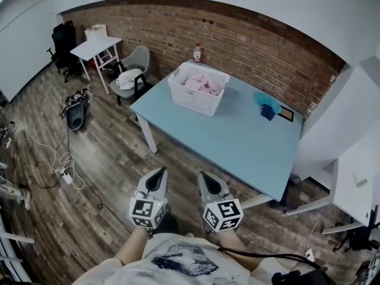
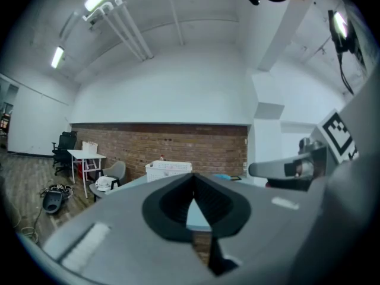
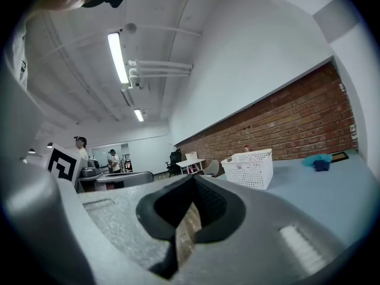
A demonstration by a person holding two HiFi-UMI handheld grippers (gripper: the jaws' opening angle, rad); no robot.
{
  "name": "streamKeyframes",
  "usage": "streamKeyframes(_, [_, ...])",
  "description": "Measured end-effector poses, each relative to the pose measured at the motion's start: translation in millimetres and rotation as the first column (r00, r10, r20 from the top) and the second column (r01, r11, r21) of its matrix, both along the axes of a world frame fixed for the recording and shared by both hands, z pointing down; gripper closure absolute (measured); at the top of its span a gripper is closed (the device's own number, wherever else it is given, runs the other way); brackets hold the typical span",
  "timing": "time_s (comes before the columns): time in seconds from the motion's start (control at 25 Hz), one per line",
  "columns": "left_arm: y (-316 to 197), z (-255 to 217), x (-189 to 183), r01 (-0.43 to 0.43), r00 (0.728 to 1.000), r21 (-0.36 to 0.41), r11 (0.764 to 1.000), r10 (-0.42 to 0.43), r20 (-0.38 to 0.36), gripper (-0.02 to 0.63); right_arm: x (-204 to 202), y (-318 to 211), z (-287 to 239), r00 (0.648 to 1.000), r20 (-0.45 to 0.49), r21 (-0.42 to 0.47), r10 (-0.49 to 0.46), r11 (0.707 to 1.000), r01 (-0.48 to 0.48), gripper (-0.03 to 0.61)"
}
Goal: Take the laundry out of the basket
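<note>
A white laundry basket [image 1: 198,88] stands at the far left part of a light blue table [image 1: 237,141], with pink laundry [image 1: 203,85] inside. Both grippers hang over the floor in front of the table, well short of the basket. My left gripper [image 1: 159,172] is shut with nothing between its jaws. My right gripper [image 1: 204,175] is shut and empty too. The left gripper view shows the basket [image 2: 168,170] far off above its closed jaws [image 2: 192,177]. In the right gripper view the basket [image 3: 249,167] sits on the table, beyond the closed jaws [image 3: 193,178].
A bottle [image 1: 196,53] stands behind the basket. A teal cloth [image 1: 266,103] and a dark tablet [image 1: 285,114] lie at the table's far right. A grey chair [image 1: 133,70], a small white table [image 1: 97,48] and cables [image 1: 62,162] are on the wooden floor to the left. Two people stand far off in the right gripper view.
</note>
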State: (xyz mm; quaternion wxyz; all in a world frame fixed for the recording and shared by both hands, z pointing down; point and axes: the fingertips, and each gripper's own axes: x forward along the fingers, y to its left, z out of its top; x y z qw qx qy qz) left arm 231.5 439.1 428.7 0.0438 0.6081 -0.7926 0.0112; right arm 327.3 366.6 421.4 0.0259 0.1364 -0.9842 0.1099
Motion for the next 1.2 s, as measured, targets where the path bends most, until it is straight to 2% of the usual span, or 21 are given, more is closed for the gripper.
streamKeyframes(0.32, [-57,15,-73,-0.044,0.999,0.016,0.999,0.044,-0.026,0.621,-64,-52,19,0.997,-0.052,0.0,0.059,0.998,-0.059,0.581])
streamKeyframes(0.44, [-87,15,-116,-0.081,0.996,0.012,0.997,0.081,-0.034,0.621,-106,-79,21,0.993,-0.069,-0.014,0.099,0.995,-0.1,0.581])
streamKeyframes(0.68, [-141,1,-213,-0.151,0.989,0.019,0.988,0.151,-0.003,0.621,-204,-125,5,0.985,-0.067,0.008,0.158,0.987,-0.158,0.581])
streamKeyframes(0.88, [-174,1,-282,-0.2,0.98,0.007,0.98,0.2,-0.017,0.621,-267,-154,8,0.973,-0.088,-0.009,0.213,0.977,-0.215,0.581])
streamKeyframes(1.04, [-193,5,-320,-0.257,0.966,-0.002,0.966,0.257,-0.022,0.621,-300,-172,11,0.955,-0.099,-0.025,0.281,0.958,-0.285,0.581])
streamKeyframes(1.2, [-216,8,-346,-0.297,0.955,-0.003,0.955,0.297,-0.027,0.623,-313,-191,11,0.935,-0.105,-0.027,0.34,0.938,-0.344,0.581])
